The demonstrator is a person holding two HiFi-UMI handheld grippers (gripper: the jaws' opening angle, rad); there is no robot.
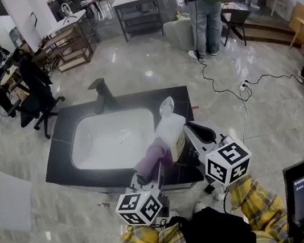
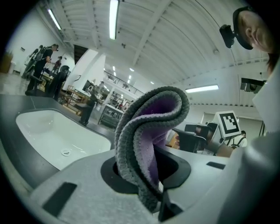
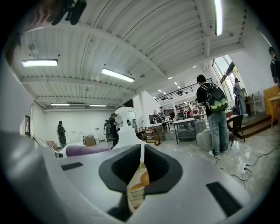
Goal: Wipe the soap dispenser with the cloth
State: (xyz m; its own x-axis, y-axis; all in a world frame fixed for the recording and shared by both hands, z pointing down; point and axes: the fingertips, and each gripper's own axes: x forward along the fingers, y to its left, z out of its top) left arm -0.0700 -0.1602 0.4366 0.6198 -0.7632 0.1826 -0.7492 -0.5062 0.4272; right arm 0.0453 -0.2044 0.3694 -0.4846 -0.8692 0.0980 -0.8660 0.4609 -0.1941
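Yellow checked sleeves (image 1: pixel 251 199) are seen at the lower edge of the head view, and a marker cube is carried on each tool in front of them. The left hand-held gripper (image 2: pixel 148 179) is clenched on a folded cloth (image 2: pixel 151 127), grey outside and purple inside, which stands up out of the jaws. The right hand-held gripper (image 3: pixel 140 175) is closed on the soap dispenser (image 1: pixel 171 131); a strip of its orange label is seen pinched between the jaws. The white dispenser is held upright over the dark counter (image 1: pixel 63 144), just beside the right rim of the white sink basin (image 1: pixel 114 138). The cloth is laid against the dispenser's left side. A dark faucet (image 1: pixel 101 92) is seen behind the basin.
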